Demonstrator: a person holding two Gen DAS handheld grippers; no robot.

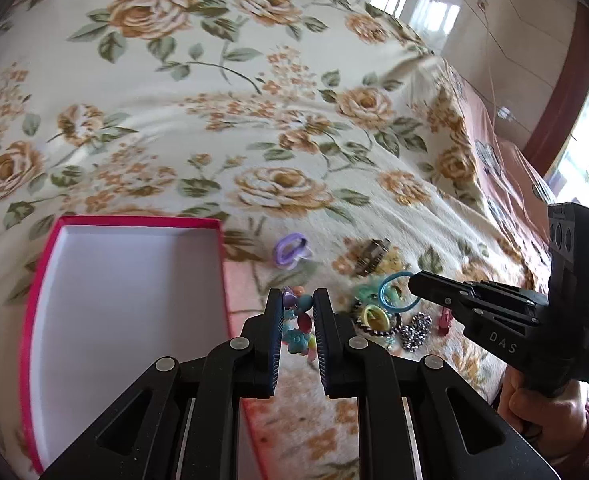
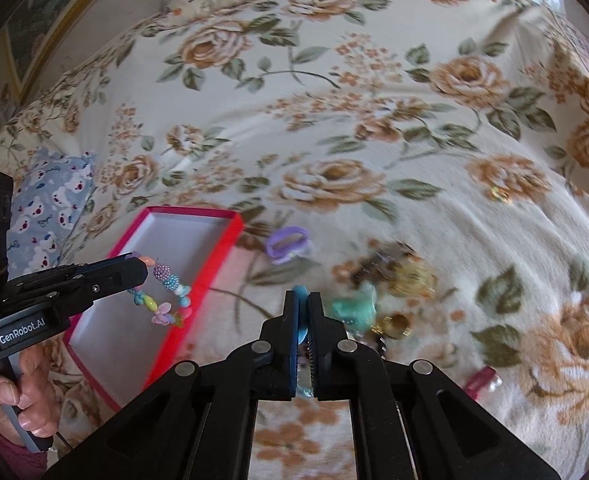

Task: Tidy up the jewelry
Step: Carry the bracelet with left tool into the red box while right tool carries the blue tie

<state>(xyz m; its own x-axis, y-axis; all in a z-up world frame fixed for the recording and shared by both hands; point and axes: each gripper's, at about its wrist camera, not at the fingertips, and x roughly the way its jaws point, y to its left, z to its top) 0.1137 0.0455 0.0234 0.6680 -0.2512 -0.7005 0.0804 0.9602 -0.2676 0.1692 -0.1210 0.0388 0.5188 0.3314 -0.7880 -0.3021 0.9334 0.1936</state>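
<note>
My left gripper (image 1: 298, 300) is shut on a colourful beaded bracelet (image 1: 297, 322). In the right wrist view the left gripper (image 2: 134, 268) holds the bracelet (image 2: 166, 294) hanging over the right edge of the pink box. The pink box (image 1: 40, 264) with a white inside lies open on the bed to the left; it also shows in the right wrist view (image 2: 230, 236). My right gripper (image 2: 303, 294) is shut on a blue hair ring (image 2: 301, 322). In the left wrist view the right gripper (image 1: 412, 280) holds the blue ring (image 1: 390, 280) over a pile of jewelry (image 1: 390, 320).
A purple ring piece (image 1: 290, 249) lies on the floral bedspread (image 1: 214, 120) right of the box. A silver clip (image 1: 372, 254) lies beyond the pile. A red clip (image 2: 480, 380) and a small gold piece (image 2: 500, 194) lie to the right. A blue bear-print cloth (image 2: 50, 208) lies at far left.
</note>
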